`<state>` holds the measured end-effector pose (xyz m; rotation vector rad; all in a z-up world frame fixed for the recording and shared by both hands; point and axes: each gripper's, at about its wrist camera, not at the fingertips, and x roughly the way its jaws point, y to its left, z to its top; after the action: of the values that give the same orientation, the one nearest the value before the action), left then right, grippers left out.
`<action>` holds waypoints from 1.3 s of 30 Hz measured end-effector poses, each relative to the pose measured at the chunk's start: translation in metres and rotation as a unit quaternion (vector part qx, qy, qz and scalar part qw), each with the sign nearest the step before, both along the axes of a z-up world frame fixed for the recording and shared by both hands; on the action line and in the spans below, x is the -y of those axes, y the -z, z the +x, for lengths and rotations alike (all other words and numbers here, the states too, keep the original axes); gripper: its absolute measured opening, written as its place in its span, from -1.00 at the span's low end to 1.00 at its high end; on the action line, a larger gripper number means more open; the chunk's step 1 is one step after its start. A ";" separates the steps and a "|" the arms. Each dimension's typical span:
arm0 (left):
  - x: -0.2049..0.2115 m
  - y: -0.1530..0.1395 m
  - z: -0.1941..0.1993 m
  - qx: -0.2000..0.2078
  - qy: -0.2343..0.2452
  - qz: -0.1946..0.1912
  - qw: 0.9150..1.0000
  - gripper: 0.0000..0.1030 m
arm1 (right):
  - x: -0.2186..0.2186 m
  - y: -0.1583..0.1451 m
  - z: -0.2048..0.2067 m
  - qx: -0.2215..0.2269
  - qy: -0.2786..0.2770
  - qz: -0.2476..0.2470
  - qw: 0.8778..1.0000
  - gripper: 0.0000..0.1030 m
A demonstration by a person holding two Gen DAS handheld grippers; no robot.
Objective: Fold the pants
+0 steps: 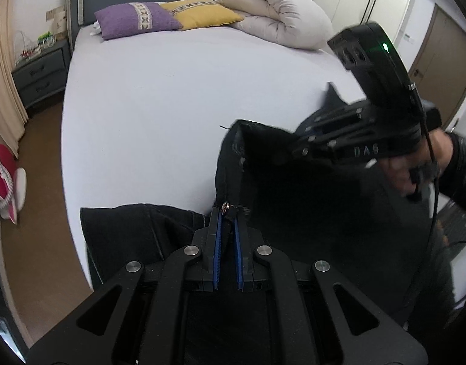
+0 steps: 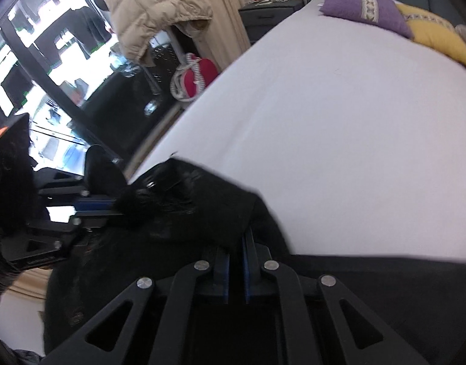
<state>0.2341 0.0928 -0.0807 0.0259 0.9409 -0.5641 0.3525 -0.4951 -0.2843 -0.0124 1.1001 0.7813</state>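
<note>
left wrist view has the left hand-held gripper [image 1: 228, 213] clenched on the waistband of the black pants [image 1: 293, 213], right by the copper button, at the near edge of the bed [image 1: 172, 91]. the right hand-held gripper [image 1: 296, 149] is clamped on the same waistband further along, a hand [image 1: 415, 164] gripping it. right wrist view shows its blue pads [image 2: 246, 261] pinching dark fabric. purple pillow [image 1: 135, 19], yellow pillow [image 1: 199, 13] and a rolled duvet [image 1: 278, 12] sit at the headboard end.
</note>
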 end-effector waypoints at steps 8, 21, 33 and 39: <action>0.012 -0.012 -0.090 -0.005 0.041 0.020 0.999 -0.88 | -0.002 0.000 -0.095 0.050 -0.080 -0.095 0.991 -0.84; 0.042 0.009 -0.210 -0.054 0.126 0.055 0.989 -0.89 | -0.034 0.017 -0.232 0.091 -0.210 -0.230 0.946 -0.86; 0.066 0.015 -0.238 -0.065 0.158 0.070 0.983 -0.89 | -0.061 0.021 -0.247 0.107 -0.188 -0.269 0.939 -0.86; 0.061 0.027 -0.242 -0.090 0.134 0.077 0.984 -0.88 | -0.083 0.036 -0.243 0.123 -0.186 -0.298 0.928 -0.85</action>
<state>-0.0078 0.0320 -0.1080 0.2464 1.1655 -0.7511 0.1098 -0.4125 -0.3207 -0.8347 1.0683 0.7253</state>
